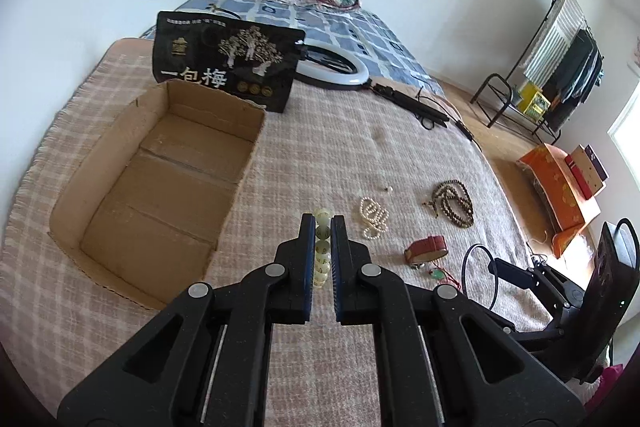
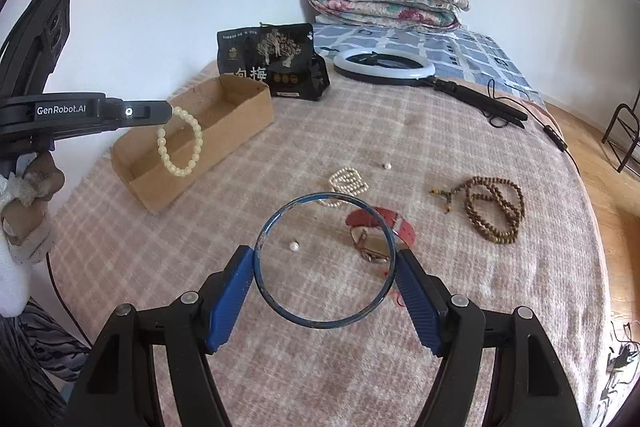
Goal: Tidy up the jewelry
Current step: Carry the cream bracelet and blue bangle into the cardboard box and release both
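The left claw [image 1: 323,227] is narrow and pinches a pale bead bracelet [image 1: 322,247]; in the right wrist view this bracelet [image 2: 179,143] hangs from the claw tip at the left of the frame, in front of the cardboard box [image 2: 240,115] and above the blanket. In the left wrist view the box [image 1: 160,179] lies left of centre, open on top.

The right claw [image 2: 325,267] is spread wide and grips a blue bangle [image 2: 276,303] by its two outer sides, at the lower centre of the frame. Through the ring a loose pearl [image 2: 294,246] and a red watch [image 2: 380,227] show on the blanket [image 2: 480,307].

Above the bangle lies a pearl string [image 2: 348,181], and a second small pearl [image 2: 387,166] is near it. The brown bead necklace [image 2: 494,207] lies at the right, well apart from the box. A black bag [image 2: 276,55] stands just behind the box.
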Tool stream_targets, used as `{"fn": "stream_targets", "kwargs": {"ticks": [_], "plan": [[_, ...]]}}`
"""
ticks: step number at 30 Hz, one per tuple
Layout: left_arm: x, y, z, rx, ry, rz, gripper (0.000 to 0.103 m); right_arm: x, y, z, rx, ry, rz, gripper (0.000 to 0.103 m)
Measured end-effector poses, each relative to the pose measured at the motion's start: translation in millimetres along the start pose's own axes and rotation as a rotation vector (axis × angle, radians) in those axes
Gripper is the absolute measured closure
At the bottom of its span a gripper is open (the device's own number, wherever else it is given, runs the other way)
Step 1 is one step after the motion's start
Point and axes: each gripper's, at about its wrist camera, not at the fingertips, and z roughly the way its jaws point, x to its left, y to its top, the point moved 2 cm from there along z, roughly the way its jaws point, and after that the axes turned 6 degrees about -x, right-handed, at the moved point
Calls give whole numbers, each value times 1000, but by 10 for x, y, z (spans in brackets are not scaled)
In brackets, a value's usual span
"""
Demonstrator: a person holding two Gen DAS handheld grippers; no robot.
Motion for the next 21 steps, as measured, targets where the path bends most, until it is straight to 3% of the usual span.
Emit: {"fn": "stream_targets", "kwargs": {"ticks": [8,21], "plan": [[503,137,-171,-43,58,-74,98,444,521,266,-36,75,-8,29],[1159,236,-215,-60,155,-124,98,848,1190,990,-51,96,0,29]]}}
